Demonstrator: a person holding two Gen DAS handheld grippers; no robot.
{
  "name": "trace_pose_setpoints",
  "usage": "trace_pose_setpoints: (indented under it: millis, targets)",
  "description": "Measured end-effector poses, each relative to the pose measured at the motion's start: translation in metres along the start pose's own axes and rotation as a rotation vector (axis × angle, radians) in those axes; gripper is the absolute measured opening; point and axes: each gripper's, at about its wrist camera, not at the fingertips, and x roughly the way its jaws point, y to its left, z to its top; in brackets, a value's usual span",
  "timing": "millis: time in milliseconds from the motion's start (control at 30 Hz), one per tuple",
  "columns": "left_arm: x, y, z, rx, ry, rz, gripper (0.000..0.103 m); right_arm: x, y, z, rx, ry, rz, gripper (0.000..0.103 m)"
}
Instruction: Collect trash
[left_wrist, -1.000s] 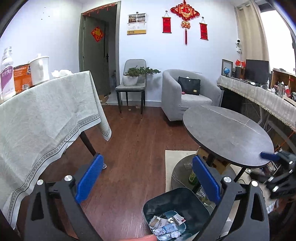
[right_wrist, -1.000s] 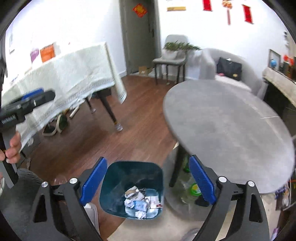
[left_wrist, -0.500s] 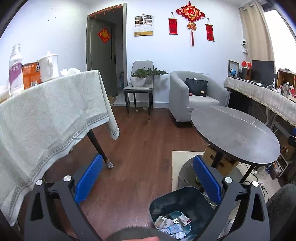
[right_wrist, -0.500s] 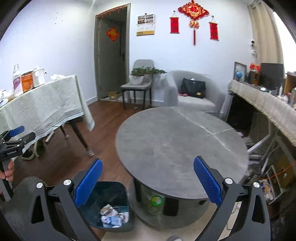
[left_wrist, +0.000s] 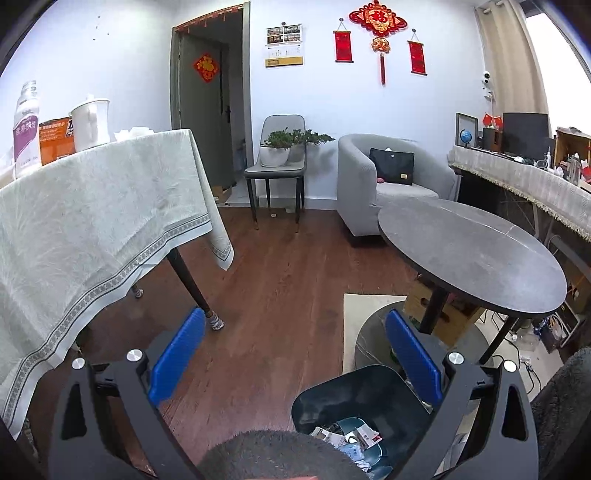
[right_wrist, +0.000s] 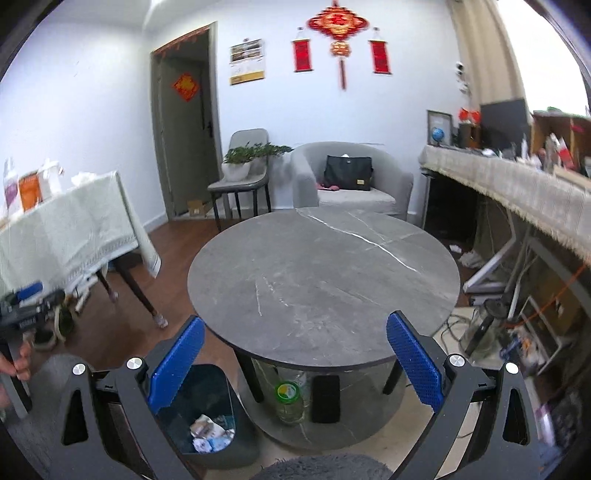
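A dark teal trash bin (left_wrist: 354, 402) stands on the floor beside the round grey table (left_wrist: 469, 254); crumpled paper trash (left_wrist: 347, 439) lies in its bottom. It also shows in the right wrist view (right_wrist: 210, 413) with the trash (right_wrist: 210, 435) inside. My left gripper (left_wrist: 295, 360) is open and empty, held above and left of the bin. My right gripper (right_wrist: 293, 363) is open and empty, held over the near edge of the round table (right_wrist: 325, 280), whose top is bare. The left gripper also shows at the left edge of the right wrist view (right_wrist: 26, 306).
A table with a pale cloth (left_wrist: 92, 221) stands at left, carrying a bottle, box and kettle. A grey armchair (left_wrist: 391, 181) and a chair with a plant (left_wrist: 277, 162) stand at the back. A jar (right_wrist: 288, 400) sits on the round table's lower shelf. A cluttered counter (right_wrist: 517, 184) runs along the right.
My right gripper has swung up and right, from looking down at the bin to facing the round table top. My left gripper has drifted slightly; the right gripper has left its view.
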Motion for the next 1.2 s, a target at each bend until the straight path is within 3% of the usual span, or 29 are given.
trace_pose_setpoints:
  millis: [1200]
  targets:
    - [0.0,-0.007,-0.005,0.012,0.008,-0.001,0.1,-0.013,0.004,-0.003,-0.017,-0.034,0.021,0.1]
